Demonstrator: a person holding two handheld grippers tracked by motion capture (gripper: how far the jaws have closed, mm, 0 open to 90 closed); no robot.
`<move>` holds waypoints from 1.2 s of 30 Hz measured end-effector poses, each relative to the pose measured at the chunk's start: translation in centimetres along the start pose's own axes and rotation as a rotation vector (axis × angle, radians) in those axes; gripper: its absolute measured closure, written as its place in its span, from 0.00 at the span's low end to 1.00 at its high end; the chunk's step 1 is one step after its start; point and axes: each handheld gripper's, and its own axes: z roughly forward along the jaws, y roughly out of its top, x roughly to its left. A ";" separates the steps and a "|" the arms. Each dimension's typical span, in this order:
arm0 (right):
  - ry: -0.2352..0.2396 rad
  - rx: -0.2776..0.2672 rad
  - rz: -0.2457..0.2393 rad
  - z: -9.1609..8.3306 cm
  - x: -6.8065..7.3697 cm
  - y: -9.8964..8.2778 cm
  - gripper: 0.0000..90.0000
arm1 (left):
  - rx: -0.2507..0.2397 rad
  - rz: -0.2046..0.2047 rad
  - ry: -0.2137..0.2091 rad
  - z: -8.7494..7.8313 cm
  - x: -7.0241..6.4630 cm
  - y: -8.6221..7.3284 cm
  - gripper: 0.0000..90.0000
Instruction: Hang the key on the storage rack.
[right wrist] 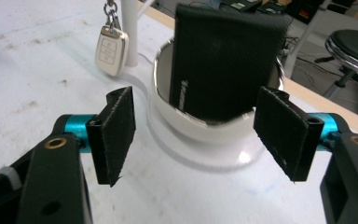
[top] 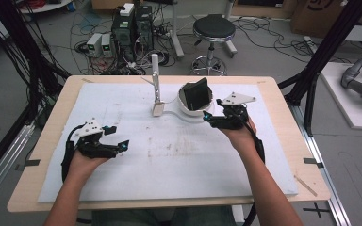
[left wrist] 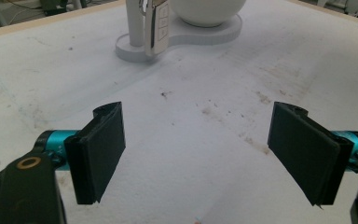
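Observation:
A black wallet (top: 197, 93) stands upright in a white bowl (top: 185, 106) at the back middle of the mat. The bowl's base also carries a thin white post (top: 155, 75), from which a pale key fob (top: 158, 109) hangs. My right gripper (top: 212, 109) is open just to the right of the bowl. In the right gripper view its jaws (right wrist: 198, 135) stand apart in front of the bowl (right wrist: 200, 128) and the wallet (right wrist: 223, 65), with nothing between the pads. My left gripper (top: 118, 136) rests open over the mat at the left, and its own view (left wrist: 200, 154) shows only bare mat between the pads.
A stained white mat (top: 169, 155) covers the wooden table (top: 56, 117). Behind the table stand a black stool (top: 213, 28), computer towers (top: 132, 26) and loose cables. Black frame legs (top: 320, 56) rise at both sides. The key fob (left wrist: 157, 28) and bowl (left wrist: 207, 9) lie ahead of the left gripper.

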 end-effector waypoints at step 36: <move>-0.012 0.024 0.131 -1.9 -1.0 -7.9 0.24 | 0.008 -0.002 0.006 0.8 -0.1 -0.1 0.21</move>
